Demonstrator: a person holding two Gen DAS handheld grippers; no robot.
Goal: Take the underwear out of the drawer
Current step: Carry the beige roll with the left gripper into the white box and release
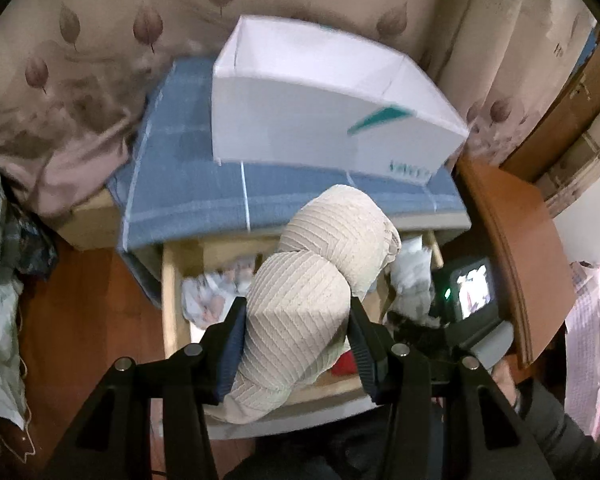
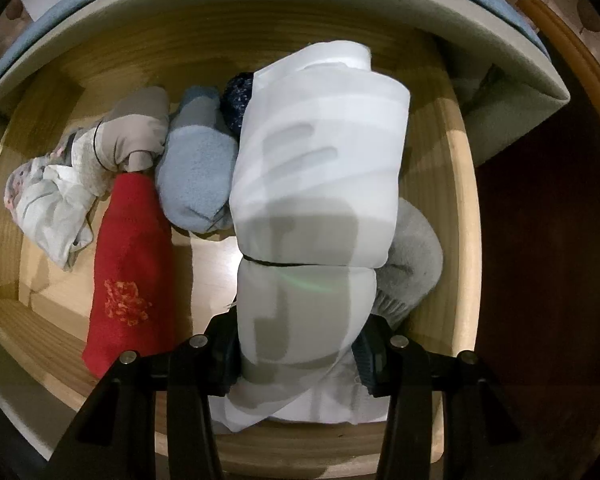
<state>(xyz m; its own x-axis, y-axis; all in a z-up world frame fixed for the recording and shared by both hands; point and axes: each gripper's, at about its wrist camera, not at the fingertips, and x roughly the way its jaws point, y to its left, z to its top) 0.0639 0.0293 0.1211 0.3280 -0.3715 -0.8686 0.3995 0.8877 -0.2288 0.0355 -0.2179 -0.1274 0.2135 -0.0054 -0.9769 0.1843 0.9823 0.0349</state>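
Note:
My left gripper (image 1: 296, 340) is shut on a rolled cream ribbed underwear (image 1: 312, 280), held up above the open wooden drawer (image 1: 172, 292). Both pads press its sides. My right gripper (image 2: 296, 356) points down into the drawer (image 2: 460, 208) and is shut on a rolled white and grey underwear (image 2: 316, 184), which stands between its fingers. The other gripper with its small lit screen (image 1: 472, 292) shows at the right of the left wrist view, down in the drawer.
More rolled clothes lie in the drawer: a red one (image 2: 128, 264), a light blue one (image 2: 196, 172), a beige one (image 2: 136, 132), a flowered one (image 2: 44, 196), a grey one (image 2: 412, 256). A white box (image 1: 324, 108) stands on the blue cloth (image 1: 188, 184) above the drawer.

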